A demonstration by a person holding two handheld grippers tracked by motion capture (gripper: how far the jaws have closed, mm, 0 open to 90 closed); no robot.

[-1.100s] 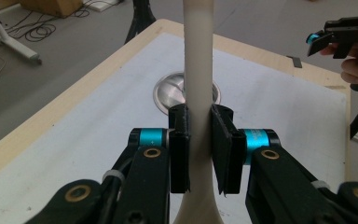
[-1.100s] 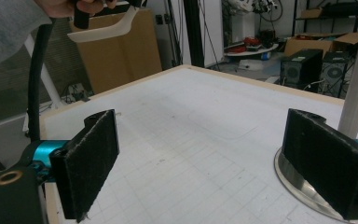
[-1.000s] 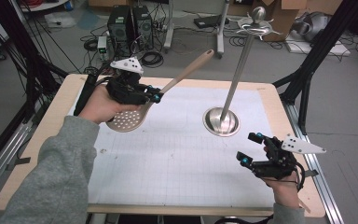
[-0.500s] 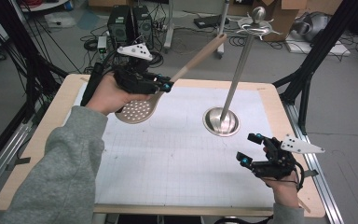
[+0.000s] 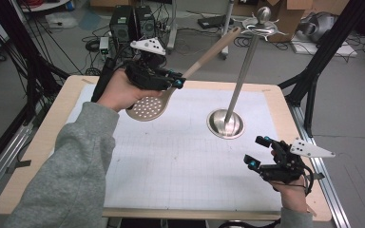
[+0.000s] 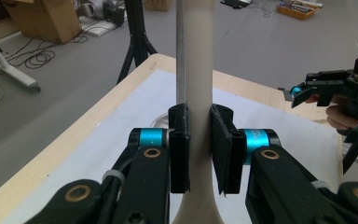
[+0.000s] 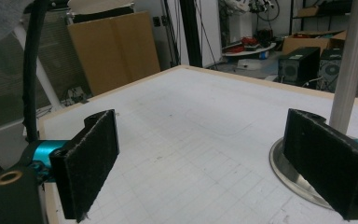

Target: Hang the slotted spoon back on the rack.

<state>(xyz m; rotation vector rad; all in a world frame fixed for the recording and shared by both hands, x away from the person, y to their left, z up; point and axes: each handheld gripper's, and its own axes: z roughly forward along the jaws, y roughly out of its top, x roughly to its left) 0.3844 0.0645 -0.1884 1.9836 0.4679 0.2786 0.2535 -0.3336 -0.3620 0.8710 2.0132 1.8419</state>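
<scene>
While we hold the slotted spoon (image 5: 148, 107) in the left gripper (image 5: 175, 81), its jaws clamped on the neck of the pale handle just above the perforated bowl, the spoon rides in the air over the far left part of the table (image 5: 43, 142), handle slanting up and right toward the metal stand (image 5: 226, 123). We judge the main risk to be the long handle: its tip is close to the hooks at the top of the stand's pole (image 5: 245, 61), and a careless swing could knock the pole and rock its round base. We also grip a smooth, tapering handle (image 6: 196, 93) on a narrow patch of the pads, so the heavy bowl end could turn or slide in the jaws if we tilt it quickly. Our right gripper (image 5: 255, 151) waits near the right edge with its jaws wide apart and nothing between them (image 7: 205, 158), so it cannot steady the stand if that tips. We work on a white gridded mat (image 5: 180, 161) laid on a pale wooden tabletop; beyond it lie a grey floor, trailing cables, black tripod legs, cardboard boxes and computer cases.
</scene>
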